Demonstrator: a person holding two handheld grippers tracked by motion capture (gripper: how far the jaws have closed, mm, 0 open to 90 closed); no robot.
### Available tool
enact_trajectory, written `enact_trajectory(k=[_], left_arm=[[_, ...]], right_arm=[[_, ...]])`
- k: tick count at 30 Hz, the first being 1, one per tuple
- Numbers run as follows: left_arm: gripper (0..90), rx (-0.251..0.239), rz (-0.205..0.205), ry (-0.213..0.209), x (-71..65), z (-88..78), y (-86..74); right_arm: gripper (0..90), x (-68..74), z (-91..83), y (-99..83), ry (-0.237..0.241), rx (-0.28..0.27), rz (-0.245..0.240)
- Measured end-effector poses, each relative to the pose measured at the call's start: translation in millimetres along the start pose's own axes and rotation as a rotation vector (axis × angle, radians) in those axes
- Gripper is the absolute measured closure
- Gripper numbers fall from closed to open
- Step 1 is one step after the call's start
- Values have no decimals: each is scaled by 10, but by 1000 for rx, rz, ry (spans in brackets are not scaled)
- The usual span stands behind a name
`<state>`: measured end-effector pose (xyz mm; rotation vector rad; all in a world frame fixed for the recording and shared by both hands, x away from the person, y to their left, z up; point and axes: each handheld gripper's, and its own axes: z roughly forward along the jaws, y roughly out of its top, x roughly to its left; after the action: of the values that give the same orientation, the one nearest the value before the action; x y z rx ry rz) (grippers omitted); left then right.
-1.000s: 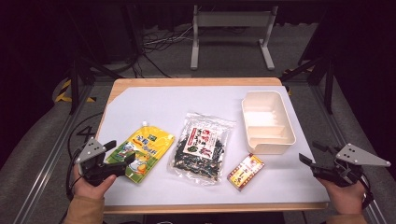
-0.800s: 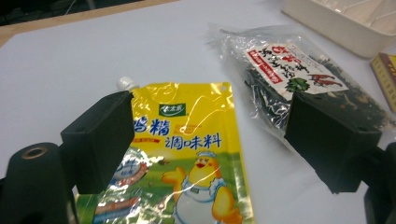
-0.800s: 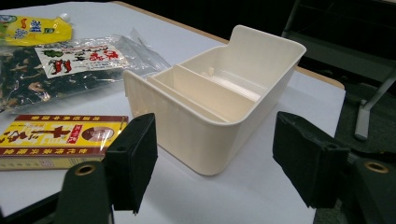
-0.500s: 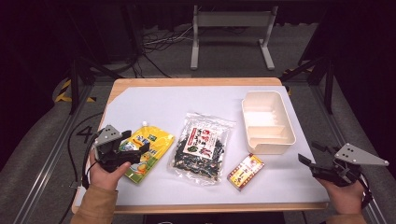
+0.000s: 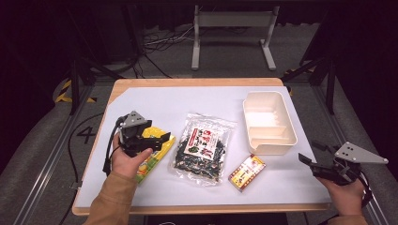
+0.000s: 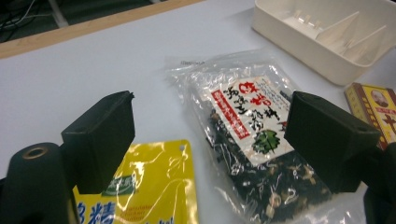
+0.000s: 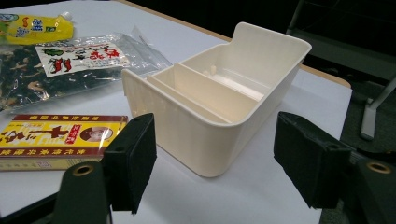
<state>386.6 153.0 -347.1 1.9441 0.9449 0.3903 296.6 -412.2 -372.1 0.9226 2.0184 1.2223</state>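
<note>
Under our left gripper (image 5: 157, 139), whose jaws are spread wide and empty, lies the yellow pouch (image 6: 149, 191) at the table's (image 5: 150, 101) near left, just beside the seaweed bag (image 5: 202, 147). We judge it light, soft and slippery, best pinched at its flat sealed edge. Our right gripper (image 7: 212, 158) also stands released.

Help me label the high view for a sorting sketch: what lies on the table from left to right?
Yellow snack pouch → clear bag of dark dried food → small red-and-yellow cardboard box → cream plastic divided bin.
</note>
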Motion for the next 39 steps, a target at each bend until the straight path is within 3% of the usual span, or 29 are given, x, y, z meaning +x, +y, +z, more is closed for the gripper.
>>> enact_trajectory(k=[5, 10, 18, 22, 30, 34, 39], left_arm=[[165, 19, 2, -23, -27, 168, 95], [161, 34, -31, -67, -36, 341, 159], [152, 90, -70, -66, -13, 638, 229], [152, 136, -65, -51, 4, 817, 241], [168, 257, -105, -24, 65, 1157, 229], [168, 288, -137, -34, 77, 1260, 232], [133, 369, -154, -50, 119, 1374, 194]], right_arm=[[296, -1, -16, -15, -6, 0, 6], [290, 32, 0, -71, 6, -9, 2], [308, 128, 49, -84, 19, 9, -34], [342, 157, 41, -112, 31, 10, -30], [359, 161, -5, -175, 29, 22, 10], [357, 160, -1, -191, 33, 25, 15], [351, 169, 19, -209, 45, 25, 19]])
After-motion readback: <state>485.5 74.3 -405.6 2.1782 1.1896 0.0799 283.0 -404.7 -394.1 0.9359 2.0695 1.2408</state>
